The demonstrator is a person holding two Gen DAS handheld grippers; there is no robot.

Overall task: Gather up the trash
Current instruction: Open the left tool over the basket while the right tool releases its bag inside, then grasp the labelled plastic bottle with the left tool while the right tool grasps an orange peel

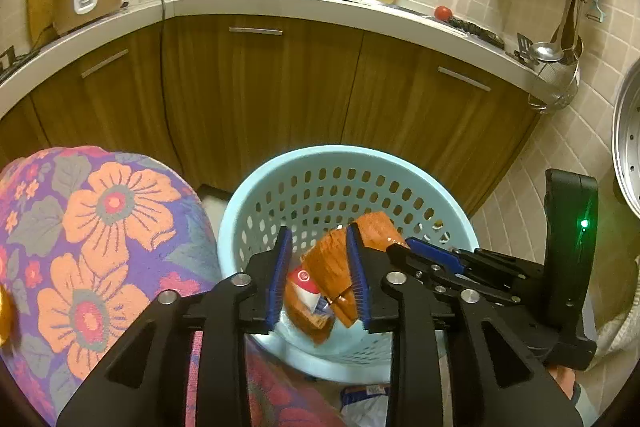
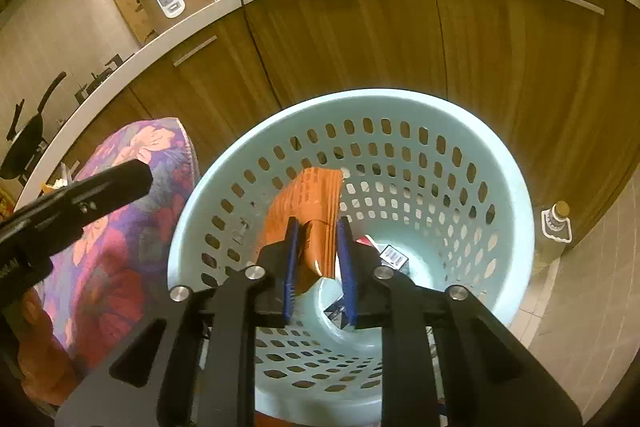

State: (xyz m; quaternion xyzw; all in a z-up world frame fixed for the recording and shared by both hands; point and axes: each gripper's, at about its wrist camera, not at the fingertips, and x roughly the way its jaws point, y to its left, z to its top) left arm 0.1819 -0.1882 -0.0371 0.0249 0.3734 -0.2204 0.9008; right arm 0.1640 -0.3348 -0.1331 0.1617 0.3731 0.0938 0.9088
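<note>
An orange snack wrapper (image 1: 332, 267) hangs over the light blue perforated basket (image 1: 280, 163). In the left wrist view it lies between the blue pads of my left gripper (image 1: 318, 239), whose jaws stand apart and do not squeeze it. My right gripper (image 2: 318, 227) is shut on the same orange wrapper (image 2: 304, 195) and holds it above the basket (image 2: 512, 187). The right gripper also shows in the left wrist view (image 1: 432, 251), touching the wrapper from the right. Several small packets (image 2: 394, 257) lie on the basket's bottom.
Brown cabinets (image 1: 260, 87) under a white counter (image 1: 280, 3) stand behind the basket. A floral cushion (image 1: 92, 239) is at the left. A bottle (image 2: 556, 223) stands on the tiled floor at the right. More litter (image 1: 366, 403) lies on the floor below the basket.
</note>
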